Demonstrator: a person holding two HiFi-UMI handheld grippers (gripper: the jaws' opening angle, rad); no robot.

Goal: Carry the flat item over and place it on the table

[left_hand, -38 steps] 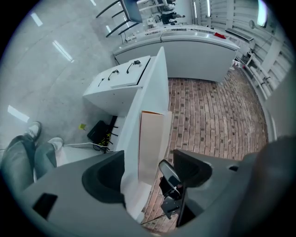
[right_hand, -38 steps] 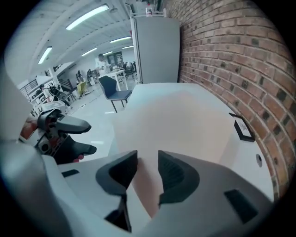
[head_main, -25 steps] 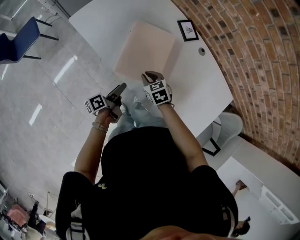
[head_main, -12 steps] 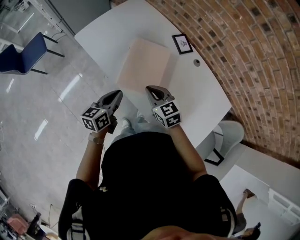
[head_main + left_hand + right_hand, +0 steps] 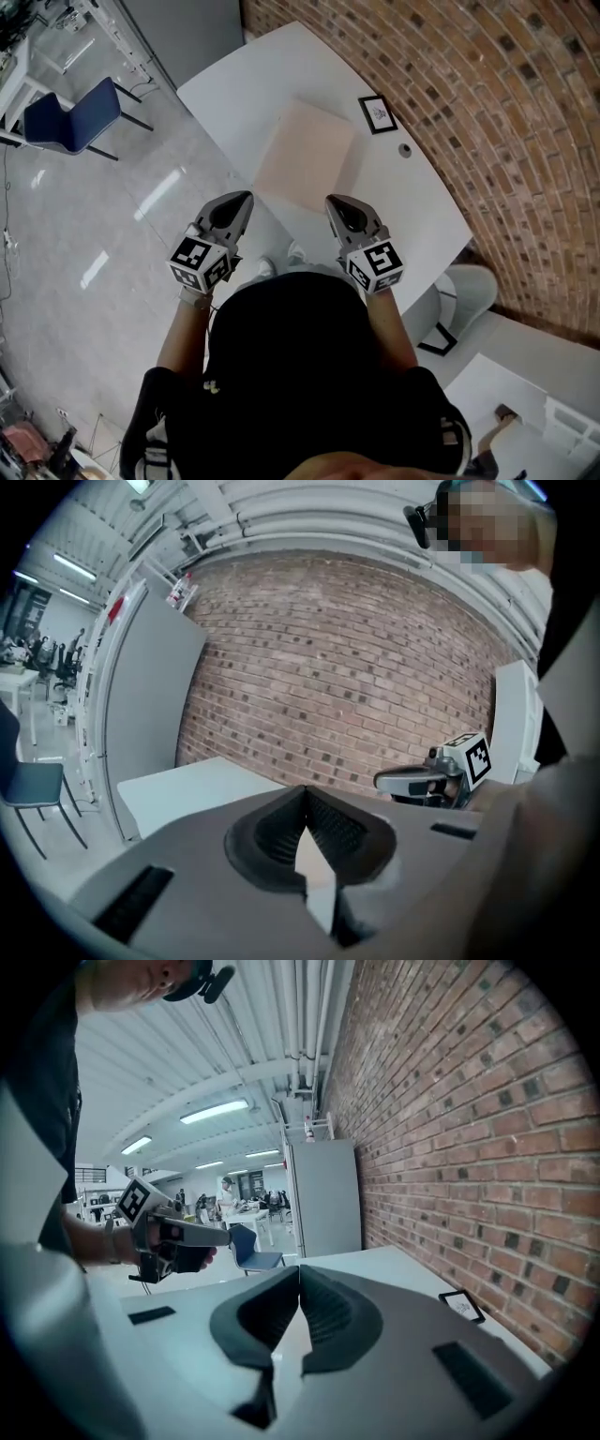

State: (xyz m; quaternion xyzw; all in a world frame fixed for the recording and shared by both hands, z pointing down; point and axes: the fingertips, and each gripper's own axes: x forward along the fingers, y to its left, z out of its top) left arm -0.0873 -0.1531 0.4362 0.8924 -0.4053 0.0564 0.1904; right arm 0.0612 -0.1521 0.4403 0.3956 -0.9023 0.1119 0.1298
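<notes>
White table (image 5: 234, 84) bears flat, pale-pink square sheet (image 5: 305, 155).

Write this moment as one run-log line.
left tongs: shut, empty | right tongs: shut, empty | pink board: flat on white table

Head view overhead, steep; gripper views level; 3 share table (image 5: 239, 89).

Flat item (image 5: 305, 157) on table (image 5: 239, 89) (frame (image 5: 378, 113) beside)
</notes>
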